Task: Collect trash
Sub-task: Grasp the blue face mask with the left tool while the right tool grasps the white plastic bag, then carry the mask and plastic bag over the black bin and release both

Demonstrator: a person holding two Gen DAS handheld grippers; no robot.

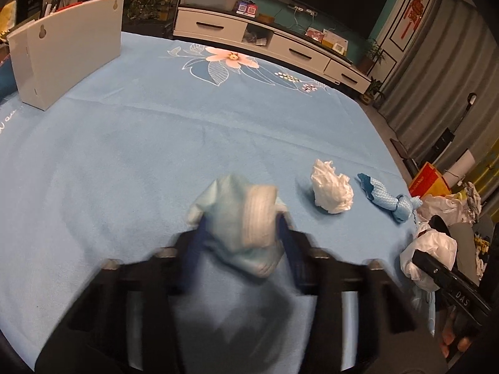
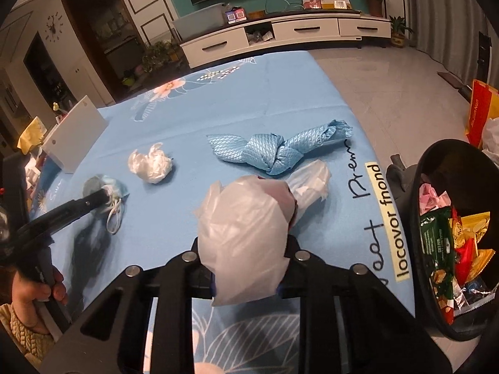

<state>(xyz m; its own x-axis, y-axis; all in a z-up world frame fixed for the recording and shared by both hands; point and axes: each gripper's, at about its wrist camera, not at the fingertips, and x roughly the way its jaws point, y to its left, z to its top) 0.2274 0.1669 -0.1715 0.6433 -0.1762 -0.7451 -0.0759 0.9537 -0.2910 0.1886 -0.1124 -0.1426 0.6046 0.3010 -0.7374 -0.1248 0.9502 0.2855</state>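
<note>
Left wrist view: the left gripper (image 1: pixel 240 233) was seen narrowed onto a crumpled face mask (image 1: pixel 246 227) on the blue cloth (image 1: pixel 140 143). Right wrist view: the right gripper (image 2: pixel 249 255) was clamped on a plastic bag (image 2: pixel 246 230), with the bin (image 2: pixel 436 280) at near right.

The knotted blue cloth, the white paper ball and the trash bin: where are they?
knotted blue cloth (image 2: pixel 280 152), right wrist view, on its knot.
white paper ball (image 2: pixel 151 163), right wrist view, its middle.
trash bin (image 2: pixel 418 193), right wrist view, its dark rim.
</note>
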